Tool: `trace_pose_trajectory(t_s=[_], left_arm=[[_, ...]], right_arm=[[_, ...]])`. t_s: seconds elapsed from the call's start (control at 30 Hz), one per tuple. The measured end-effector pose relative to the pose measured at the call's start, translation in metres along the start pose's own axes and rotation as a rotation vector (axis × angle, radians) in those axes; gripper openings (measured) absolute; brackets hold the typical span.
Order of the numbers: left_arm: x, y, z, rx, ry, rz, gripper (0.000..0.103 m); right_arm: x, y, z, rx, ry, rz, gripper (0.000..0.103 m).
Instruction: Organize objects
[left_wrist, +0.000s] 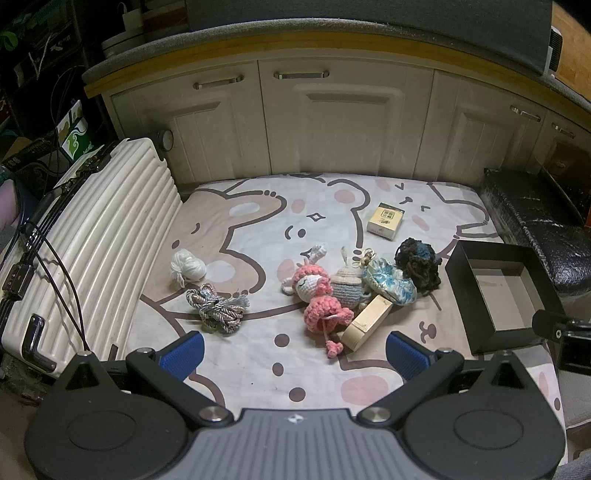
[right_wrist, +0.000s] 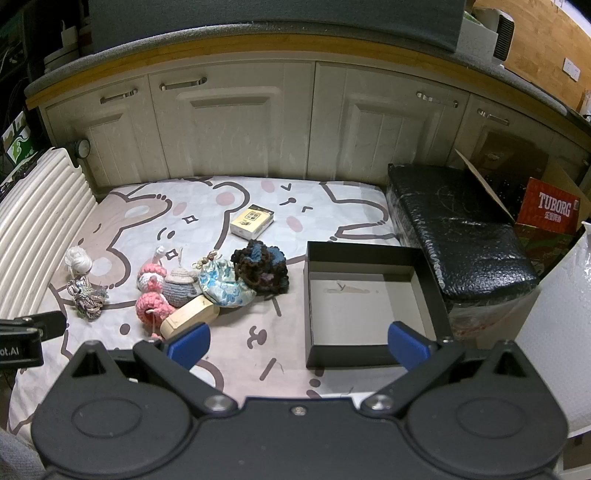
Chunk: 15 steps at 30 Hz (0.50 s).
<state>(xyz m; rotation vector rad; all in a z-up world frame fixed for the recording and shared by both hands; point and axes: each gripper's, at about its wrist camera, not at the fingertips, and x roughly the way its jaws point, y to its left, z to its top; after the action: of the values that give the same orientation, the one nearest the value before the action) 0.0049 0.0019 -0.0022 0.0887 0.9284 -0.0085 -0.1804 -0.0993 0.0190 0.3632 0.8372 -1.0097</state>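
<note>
Right wrist, black box (right_wrist: 369, 291) just beyond spread right tool (right_wrist: 297, 343)

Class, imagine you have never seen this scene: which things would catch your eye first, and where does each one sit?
The pink crochet doll lies mid-sheet in a cluster of small items, touching a grey crochet figure and a wooden block. An open black box, holding none of these items, sits on the sheet to their right. A ribbed white suitcase lines the left edge.
</note>
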Motion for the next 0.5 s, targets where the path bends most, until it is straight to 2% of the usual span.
trace_pose_trajectory(t_s=[0.5], left_arm=[[0.0000,0.0002,0.0001,0.006,0.000,-0.008,0.103]], right_arm=[[-0.0006,0.0012,-0.0009,0.003,0.004,-0.003,0.103]])
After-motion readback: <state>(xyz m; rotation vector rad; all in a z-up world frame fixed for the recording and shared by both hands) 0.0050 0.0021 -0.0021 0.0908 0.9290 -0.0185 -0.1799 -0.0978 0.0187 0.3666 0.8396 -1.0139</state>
